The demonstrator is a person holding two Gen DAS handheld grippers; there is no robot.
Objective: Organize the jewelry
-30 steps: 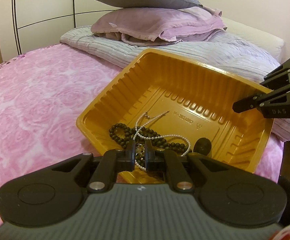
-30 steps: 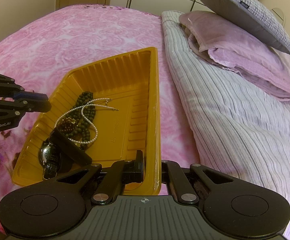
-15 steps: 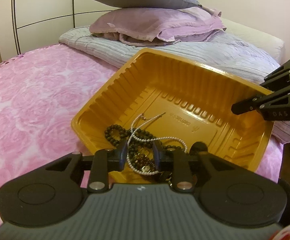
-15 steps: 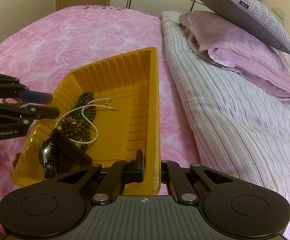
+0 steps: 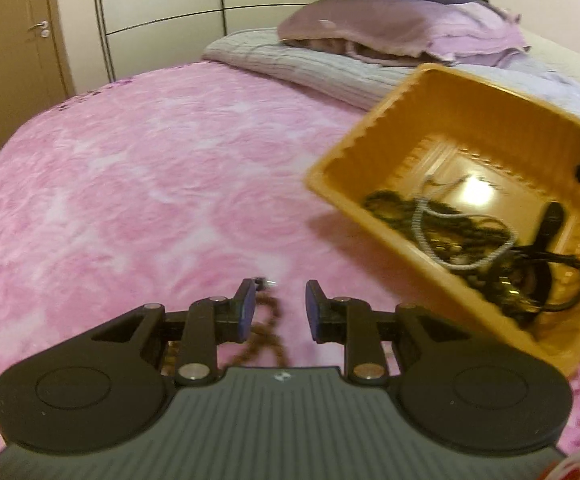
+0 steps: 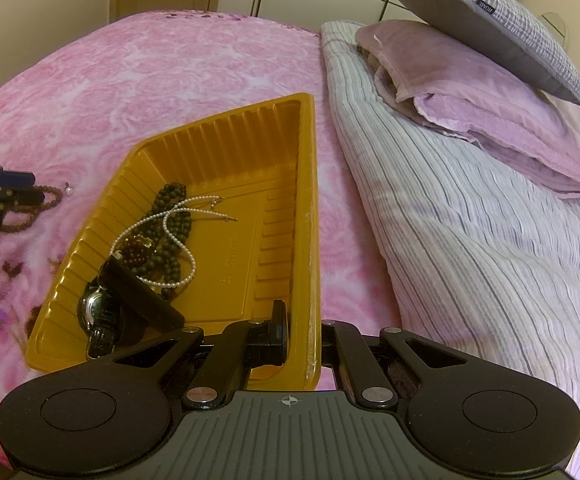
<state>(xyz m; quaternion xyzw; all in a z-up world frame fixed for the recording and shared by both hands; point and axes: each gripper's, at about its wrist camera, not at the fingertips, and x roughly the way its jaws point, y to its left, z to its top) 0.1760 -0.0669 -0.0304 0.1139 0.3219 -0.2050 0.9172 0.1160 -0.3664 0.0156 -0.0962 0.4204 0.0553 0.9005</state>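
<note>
A yellow plastic tray (image 6: 281,208) lies on the pink bedspread, also in the left wrist view (image 5: 466,96). It holds a dark bead necklace (image 6: 169,216), a white pearl necklace (image 6: 169,232), a reddish bead bracelet (image 6: 137,246) and a black wristwatch (image 6: 97,312). My right gripper (image 6: 304,332) is shut on the tray's near right wall. My left gripper (image 5: 278,300) is open, left of the tray, over a brown bead bracelet (image 5: 267,332) lying on the bedspread, also seen in the right wrist view (image 6: 37,208).
The pink floral bedspread (image 5: 129,184) stretches left of the tray. A striped duvet (image 6: 470,240) and stacked pillows (image 6: 490,60) lie to the right and behind. A wardrobe and a door (image 5: 17,40) stand beyond the bed.
My left gripper has moved out of the tray to the left and opened; the brown bead bracelet now lies under it on the bedspread. The right gripper keeps its hold on the tray.
</note>
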